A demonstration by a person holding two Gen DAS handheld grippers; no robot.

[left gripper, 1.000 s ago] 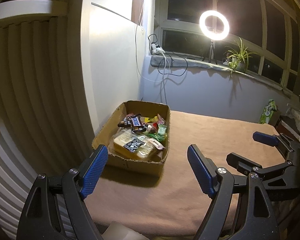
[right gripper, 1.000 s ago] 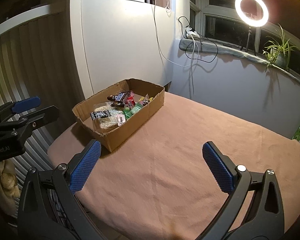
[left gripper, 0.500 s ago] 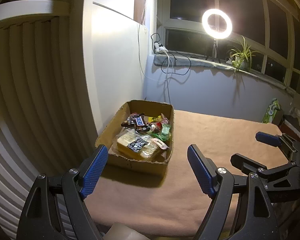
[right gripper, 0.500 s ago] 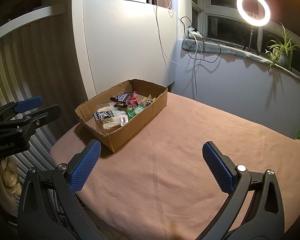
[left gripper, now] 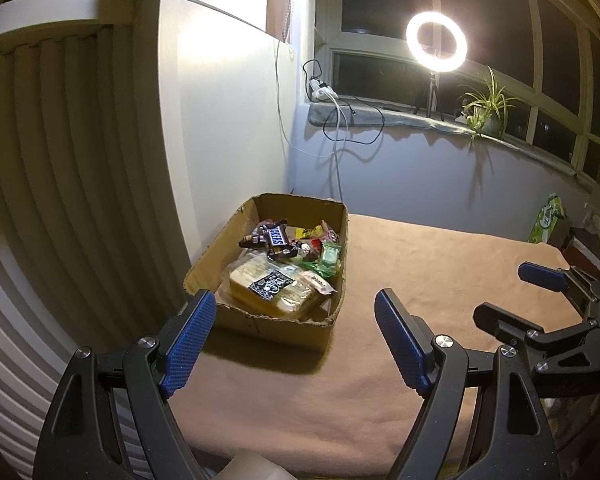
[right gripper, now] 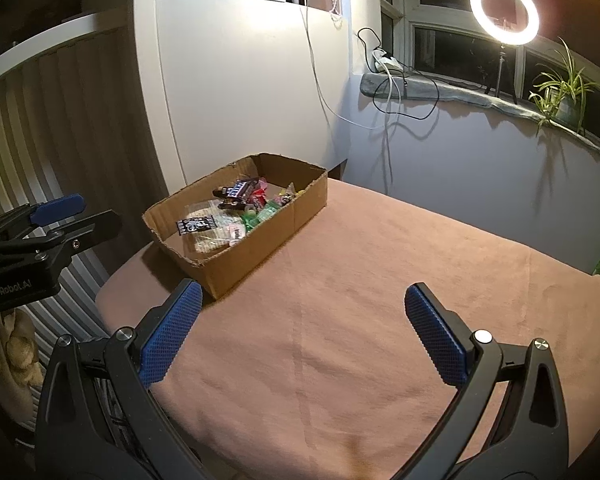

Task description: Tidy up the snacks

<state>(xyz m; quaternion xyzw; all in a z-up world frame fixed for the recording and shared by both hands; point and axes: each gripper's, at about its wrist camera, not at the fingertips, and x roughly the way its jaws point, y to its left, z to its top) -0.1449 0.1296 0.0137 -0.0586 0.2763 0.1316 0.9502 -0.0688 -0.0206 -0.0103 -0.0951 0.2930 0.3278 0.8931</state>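
A shallow cardboard box [left gripper: 278, 324] [right gripper: 260, 250] stands at the table's far left corner. Inside lie a clear pack of pale biscuits with a black label [left gripper: 274, 289] [right gripper: 208, 229], a dark chocolate bar [left gripper: 276, 237] [right gripper: 238, 191] and several small green, red and yellow sweets [left gripper: 324, 252]. My left gripper [left gripper: 296, 340] hovers open just in front of the box, nothing between its blue pads. My right gripper [right gripper: 302, 336] is open above the bare cloth, to the right of the box, and also shows at the right edge of the left wrist view.
A brown cloth [right gripper: 360, 280] covers the table. A green packet [left gripper: 546, 220] stands at its far right edge. Behind are a white cabinet [right gripper: 240, 80], a windowsill with cables, a lit ring light [left gripper: 436, 39] and a potted plant [left gripper: 486, 114]. A ribbed radiator [left gripper: 60, 200] is left.
The left wrist view has swung slightly, so the box sits a little further right in it. Both grippers stay open and nothing in the box has moved.
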